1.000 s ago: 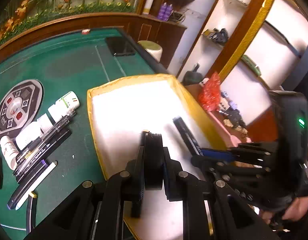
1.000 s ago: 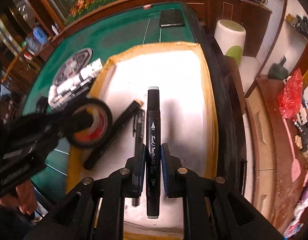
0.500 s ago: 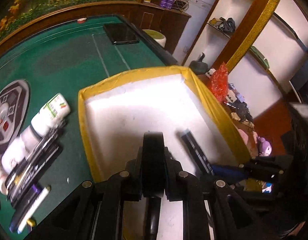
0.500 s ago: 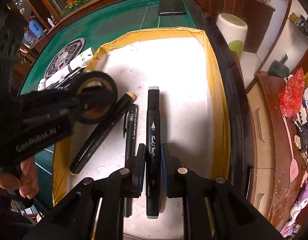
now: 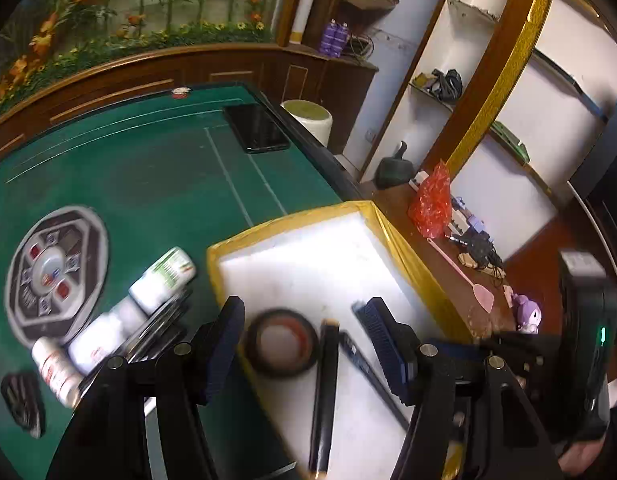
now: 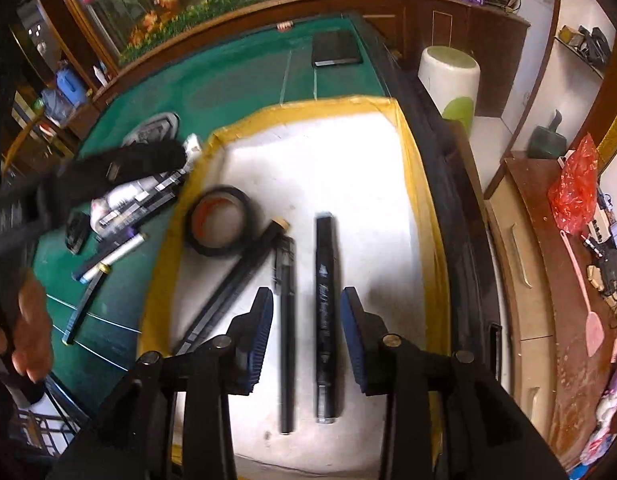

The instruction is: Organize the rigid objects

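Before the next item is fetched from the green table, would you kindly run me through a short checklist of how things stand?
1. Left hand-held gripper empty: ok, jaws have just been opening, clear of the tape roll below.
2. Tape roll inside the tray: ok, lying flat by the left wall.
3. Right hand-held gripper let go: ok, jaws have just been opening, the marker lies between them, untouched.
4. Marker flat in the tray: ok, beside a pen.
5. Items left outside: not ok, bottles and pens remain on the table.
6. Bottle lids tight: cannot tell.
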